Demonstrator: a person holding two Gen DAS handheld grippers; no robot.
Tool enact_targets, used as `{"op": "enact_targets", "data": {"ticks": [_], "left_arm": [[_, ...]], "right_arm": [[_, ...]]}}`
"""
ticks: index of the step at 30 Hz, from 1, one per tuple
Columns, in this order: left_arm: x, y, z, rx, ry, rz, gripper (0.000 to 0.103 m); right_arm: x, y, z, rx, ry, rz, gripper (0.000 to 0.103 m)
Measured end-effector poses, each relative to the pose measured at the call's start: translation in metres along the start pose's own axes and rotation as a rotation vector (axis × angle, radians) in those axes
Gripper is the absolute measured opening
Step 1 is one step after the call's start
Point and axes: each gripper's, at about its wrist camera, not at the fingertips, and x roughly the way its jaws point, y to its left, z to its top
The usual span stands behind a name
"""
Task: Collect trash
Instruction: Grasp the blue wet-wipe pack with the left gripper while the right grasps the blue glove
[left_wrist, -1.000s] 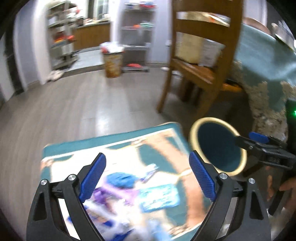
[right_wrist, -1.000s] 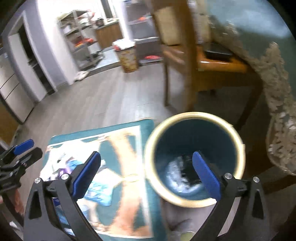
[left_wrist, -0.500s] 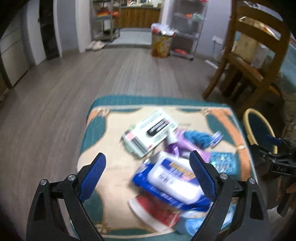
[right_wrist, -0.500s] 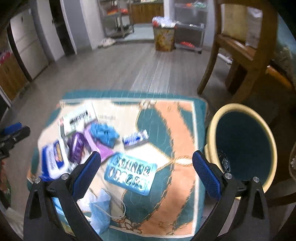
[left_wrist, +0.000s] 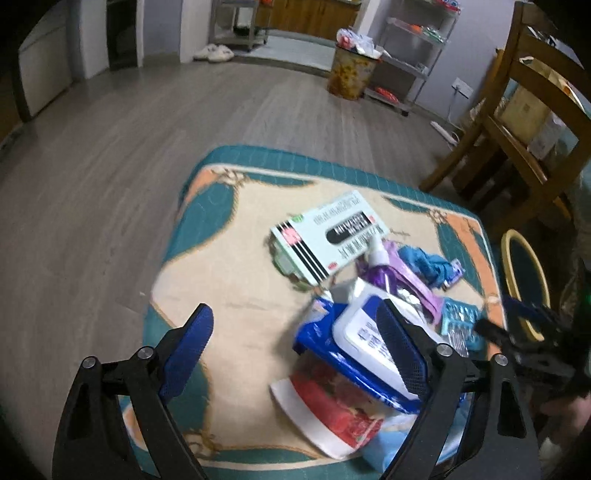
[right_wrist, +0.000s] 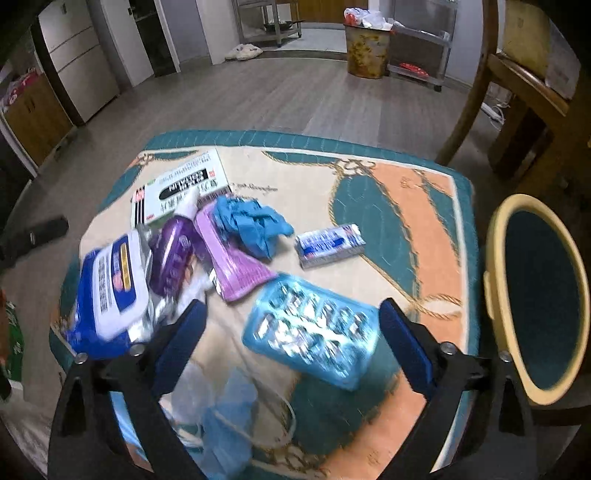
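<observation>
Both tools, left (left_wrist: 295, 354) and right (right_wrist: 291, 341), wide open, empty.

The left gripper (left_wrist: 295, 354) is spread wide, nothing between its blue pads (left_wrist: 188, 347), fingers pointing toward 12 o'clock. The right gripper (right_wrist: 291, 345) is likewise spread wide and empty; it shows at 3 o'clock in the left view.

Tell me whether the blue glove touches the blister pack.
Apart. The right wrist view shows bare mat between the glove and the blister pack, with the purple pouch lying beside the glove.
</observation>
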Motion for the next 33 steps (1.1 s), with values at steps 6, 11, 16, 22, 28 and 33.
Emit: {"op": "enact_targets", "data": {"ticks": [6, 11, 16, 22, 28, 33], "left_arm": [[0.020, -0.003, -0.008, -0.005, 0.095, -0.039, 0.061], [0.035, 0.000, -0.009, -0.051, 0.144, -0.090, 0.044], [0.039, 0.001, -0.006, -0.075, 0.165, -0.112, 0.014], [0.017, 0.001, 0.001, -0.091, 0.112, -0.115, 0.014], [0.009, 0.001, -0.009, -0.191, 0.140, -0.144, 0.047], [0.028, 0.008, -0.017, -0.287, 0.213, -0.208, 0.047]], "right_arm": [[0.025, 0.009, 0.021, -0.027, -0.006, 0.015, 0.070], [0.046, 0.012, 0.033, -0.031, 0.007, 0.034, 0.061], [0.062, 0.018, 0.036, -0.042, 0.039, 0.060, 0.033], [0.060, 0.020, 0.035, -0.050, 0.032, 0.069, 0.022], [0.050, 0.022, 0.036, -0.059, 0.001, 0.071, 0.021], [0.044, 0.021, 0.036, -0.063, -0.016, 0.070, 0.021]]}}
